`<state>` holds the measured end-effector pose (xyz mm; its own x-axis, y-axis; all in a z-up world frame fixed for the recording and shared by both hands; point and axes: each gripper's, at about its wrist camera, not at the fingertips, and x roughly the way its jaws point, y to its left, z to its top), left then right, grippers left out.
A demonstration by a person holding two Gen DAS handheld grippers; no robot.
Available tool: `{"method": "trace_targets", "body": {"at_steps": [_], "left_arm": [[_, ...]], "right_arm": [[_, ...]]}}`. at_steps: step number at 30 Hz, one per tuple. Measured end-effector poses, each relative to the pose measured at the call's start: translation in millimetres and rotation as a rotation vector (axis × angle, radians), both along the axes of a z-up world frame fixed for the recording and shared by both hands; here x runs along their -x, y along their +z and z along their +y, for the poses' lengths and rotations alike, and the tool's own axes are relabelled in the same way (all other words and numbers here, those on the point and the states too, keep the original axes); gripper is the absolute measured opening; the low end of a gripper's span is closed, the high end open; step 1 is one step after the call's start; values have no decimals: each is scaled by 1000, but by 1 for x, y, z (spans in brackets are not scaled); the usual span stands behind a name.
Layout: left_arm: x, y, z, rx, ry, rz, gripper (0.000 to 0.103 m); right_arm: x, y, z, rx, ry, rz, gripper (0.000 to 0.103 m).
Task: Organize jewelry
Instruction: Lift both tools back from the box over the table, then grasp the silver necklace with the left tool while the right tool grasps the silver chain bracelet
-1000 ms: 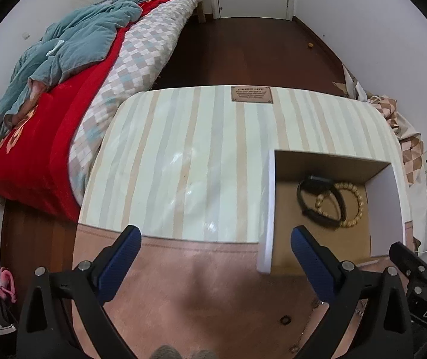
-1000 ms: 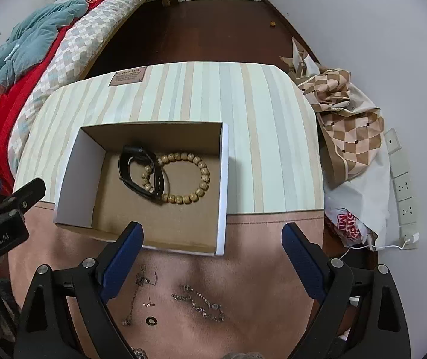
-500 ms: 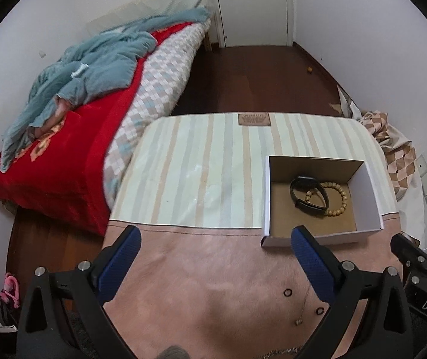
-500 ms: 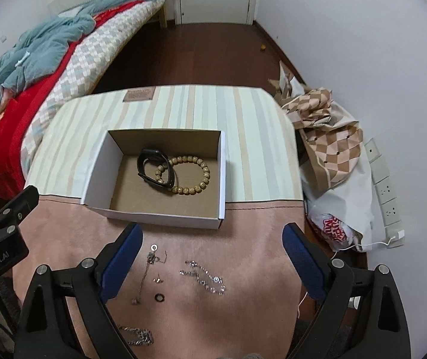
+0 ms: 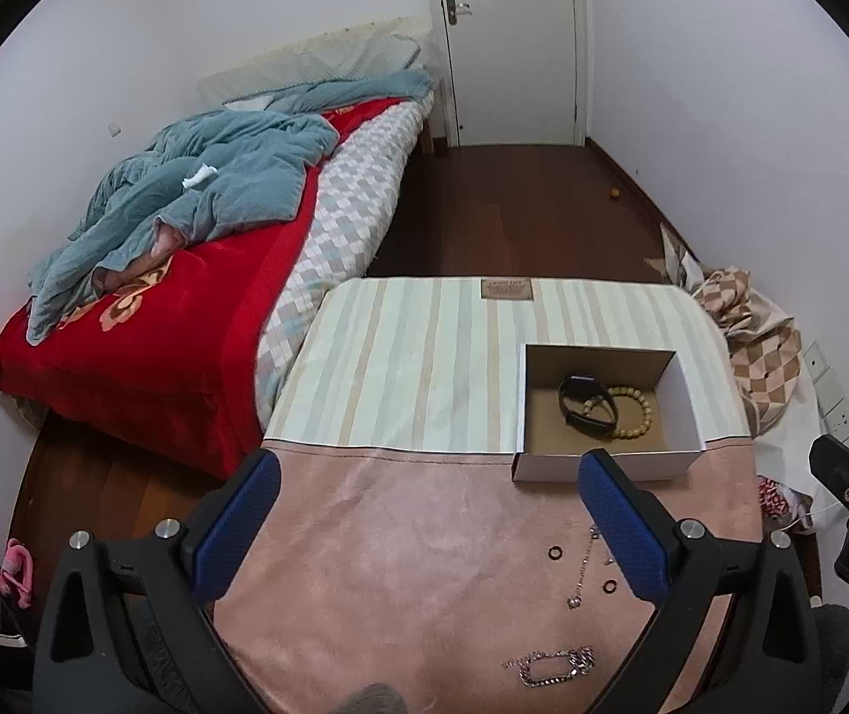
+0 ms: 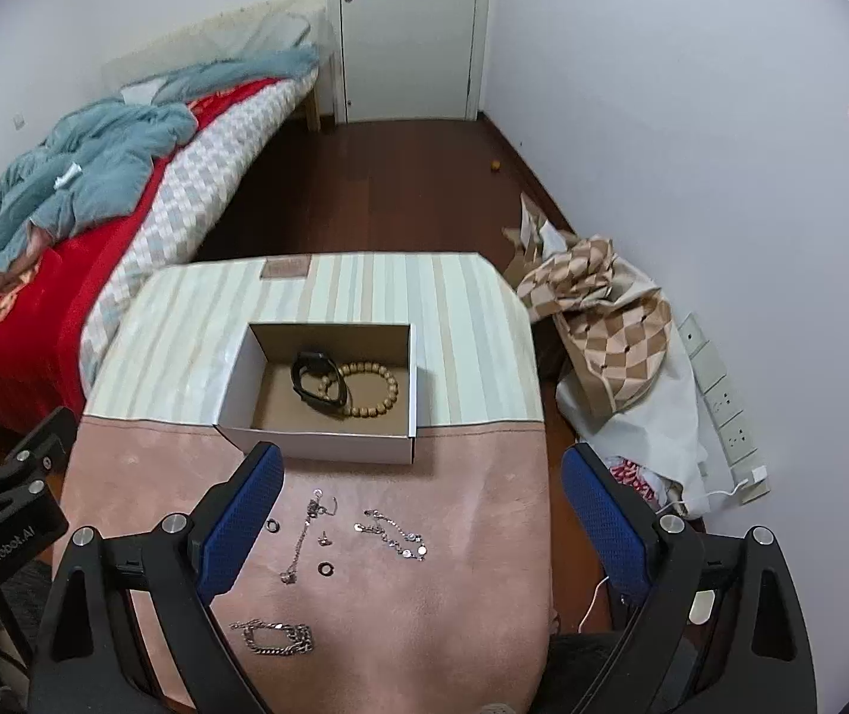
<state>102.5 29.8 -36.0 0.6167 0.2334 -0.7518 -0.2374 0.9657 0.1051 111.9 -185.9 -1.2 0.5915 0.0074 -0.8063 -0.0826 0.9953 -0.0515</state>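
An open cardboard box (image 6: pixel 323 443) (image 5: pixel 602 467) stands mid-table and holds a black band (image 6: pixel 318 381) (image 5: pixel 586 407) and a wooden bead bracelet (image 6: pixel 372 397) (image 5: pixel 632 413). On the pink cloth in front of it lie a thin silver necklace (image 6: pixel 300 535), a silver bracelet with discs (image 6: pixel 391 532), a chunky chain bracelet (image 6: pixel 274 636) (image 5: pixel 552 663), two dark rings (image 6: pixel 325 568) (image 6: pixel 272 525) and a small earring (image 6: pixel 323 537). My left gripper (image 5: pixel 427 526) and right gripper (image 6: pixel 421 514) are both open, empty, and held high above the table's near side.
The table has a striped cloth (image 6: pixel 365 285) at the back and a pink cloth (image 6: pixel 472 535) in front. A bed with a red blanket (image 5: pixel 144 321) stands to the left. Bags and checked fabric (image 6: pixel 608 321) lie on the floor to the right.
Both grippers have pulled back and up from the box, so the jewelry on the pink cloth has come into view. The jaws stay open and the box contents have not moved.
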Motion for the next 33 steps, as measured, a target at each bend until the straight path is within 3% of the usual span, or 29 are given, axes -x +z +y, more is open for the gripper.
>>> {"method": "trace_targets", "body": {"at_steps": [6, 11, 22, 33], "left_arm": [[16, 13, -5, 11, -10, -30, 102], [20, 1, -9, 13, -19, -11, 102], [10, -53, -15, 7, -24, 100, 102], [1, -129, 1, -27, -18, 252, 102]], "right_arm": [[22, 16, -5, -38, -4, -16, 96], [33, 5, -11, -44, -22, 5, 96], [17, -68, -37, -36, -89, 155, 96], [-2, -172, -44, -71, -63, 307, 96]]}}
